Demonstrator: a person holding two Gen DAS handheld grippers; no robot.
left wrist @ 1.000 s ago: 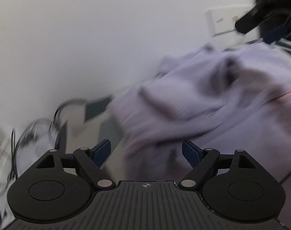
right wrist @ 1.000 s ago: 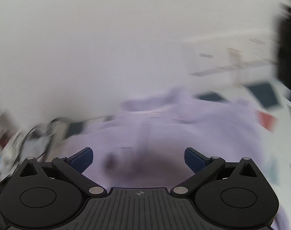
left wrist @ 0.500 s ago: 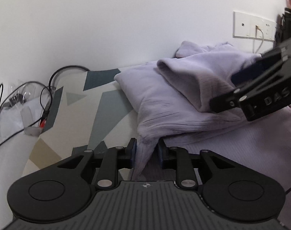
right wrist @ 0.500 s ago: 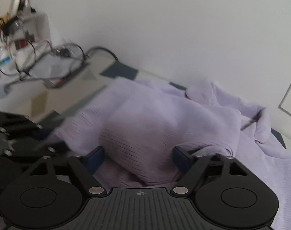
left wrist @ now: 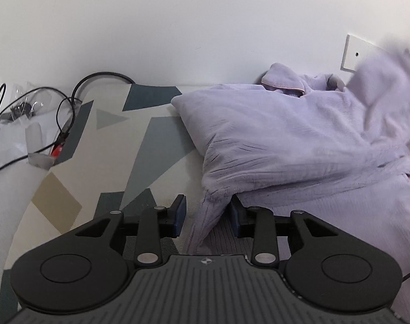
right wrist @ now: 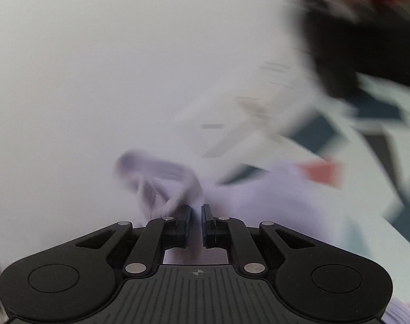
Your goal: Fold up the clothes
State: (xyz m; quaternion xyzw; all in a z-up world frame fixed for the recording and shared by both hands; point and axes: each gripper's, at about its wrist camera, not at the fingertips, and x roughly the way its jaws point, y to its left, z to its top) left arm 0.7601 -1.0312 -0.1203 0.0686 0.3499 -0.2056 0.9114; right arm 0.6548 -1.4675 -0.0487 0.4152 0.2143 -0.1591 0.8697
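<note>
One lilac garment (left wrist: 286,140), soft and plush with a thin pink piping along its collar, lay heaped on the right side of a cloth-covered surface (left wrist: 110,140) patterned in cream, grey-blue, dark teal and tan shapes, pushed up against a plain white wall (left wrist: 178,27). Two grippers were at work. The left gripper (left wrist: 206,216) had a hanging corner of the garment between its blue pads, its jaws opening, with a clear gap on the left pad's side. The right gripper (right wrist: 196,224) was nearly closed, a thin strip of lilac fabric pinched between its pads; that view was heavily blurred. One white wall plate (left wrist: 356,54) sat above the garment. Several black cables (left wrist: 70,102) looped at the far left beside clear plastic wrapping (left wrist: 21,135); their exact number could not be told. No writing was legible anywhere.
</note>
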